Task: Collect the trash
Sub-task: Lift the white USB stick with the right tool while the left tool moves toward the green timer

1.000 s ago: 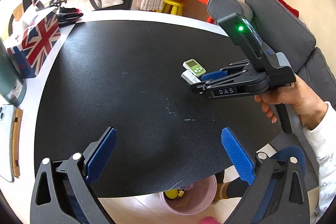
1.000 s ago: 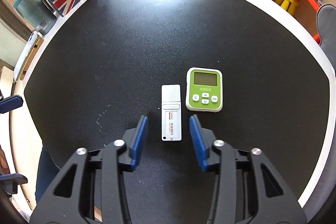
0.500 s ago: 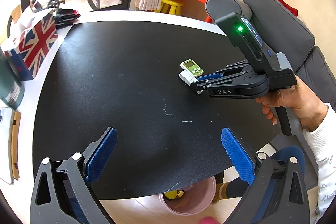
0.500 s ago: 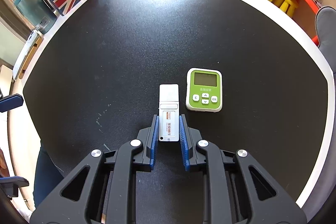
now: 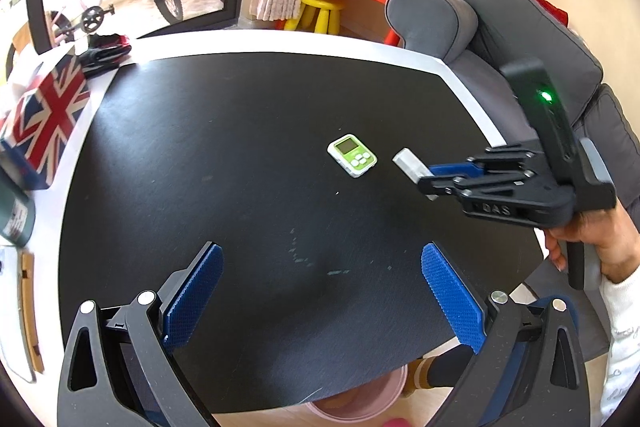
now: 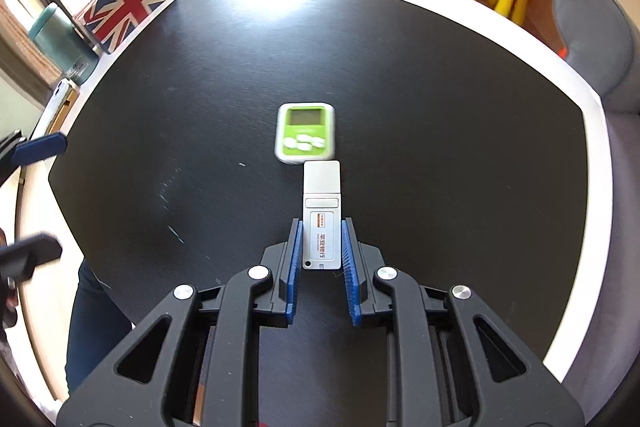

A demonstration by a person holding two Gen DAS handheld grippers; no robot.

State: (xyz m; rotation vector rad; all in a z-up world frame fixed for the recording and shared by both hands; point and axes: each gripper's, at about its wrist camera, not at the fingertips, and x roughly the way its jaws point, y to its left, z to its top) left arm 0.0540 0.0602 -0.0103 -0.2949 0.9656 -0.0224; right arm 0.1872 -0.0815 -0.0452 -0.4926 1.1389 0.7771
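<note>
One white stick [image 6: 322,215], one green device [image 6: 305,133], one flag-printed box [image 5: 42,119] (partly cropped), two grippers.

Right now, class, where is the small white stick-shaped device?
The white stick device is clamped between the right tongs, lifted off the black table mat. In the left wrist view it hangs just right of the green timer.

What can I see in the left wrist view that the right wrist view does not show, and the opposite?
Only the left wrist view: the pink bin under the table edge, the hand holding the right claw, and the open left claw. Only the right wrist view: the printed label on the white stick gripped between the blue pads. Both: the green device, the black mat, the flag box.
</note>
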